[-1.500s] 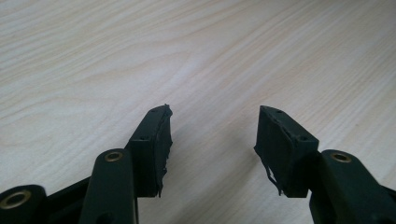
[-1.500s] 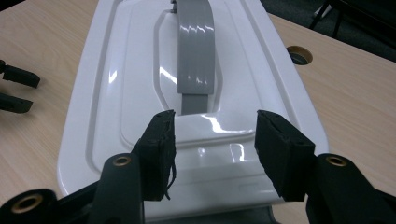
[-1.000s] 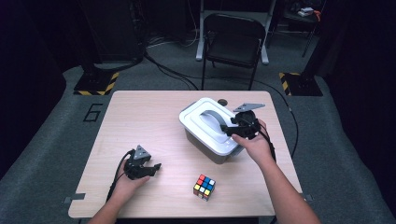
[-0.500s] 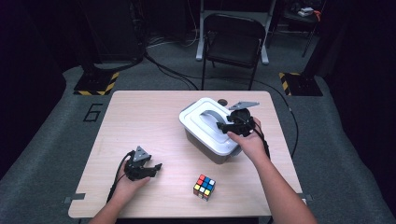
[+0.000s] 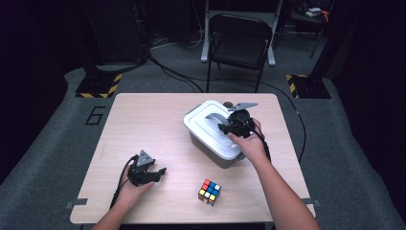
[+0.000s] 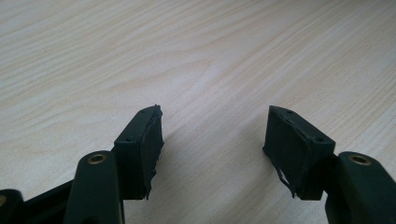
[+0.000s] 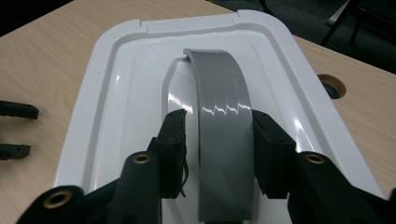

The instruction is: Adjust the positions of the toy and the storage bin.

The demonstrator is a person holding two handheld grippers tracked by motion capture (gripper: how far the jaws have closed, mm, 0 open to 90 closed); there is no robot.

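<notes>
A white lid (image 5: pixel 206 125) with a grey arched handle (image 7: pixel 219 93) covers a grey bin (image 5: pixel 216 155) at the table's right middle. My right gripper (image 7: pixel 219 140) reaches over the lid from the right, its jaws on either side of the handle (image 5: pixel 213 118); they have just been closing and the pads now sit against the handle's edges. My left gripper (image 5: pixel 160 172) rests low at the front left of the table, open, with bare wood between its pads (image 6: pixel 148 135). A Rubik's cube (image 5: pixel 209 192) lies near the front edge, between the two hands.
The wooden table (image 5: pixel 143 124) has free room at its back left and middle. A cable hole (image 7: pixel 331 85) sits in the wood just beyond the bin. A black chair (image 5: pixel 238 45) stands behind the table. The left gripper's jaw tips (image 7: pixel 14 130) show far off in the right gripper view.
My right hand has edged left over the lid and its jaws have closed in on the grey handle. The left hand has stayed put.
</notes>
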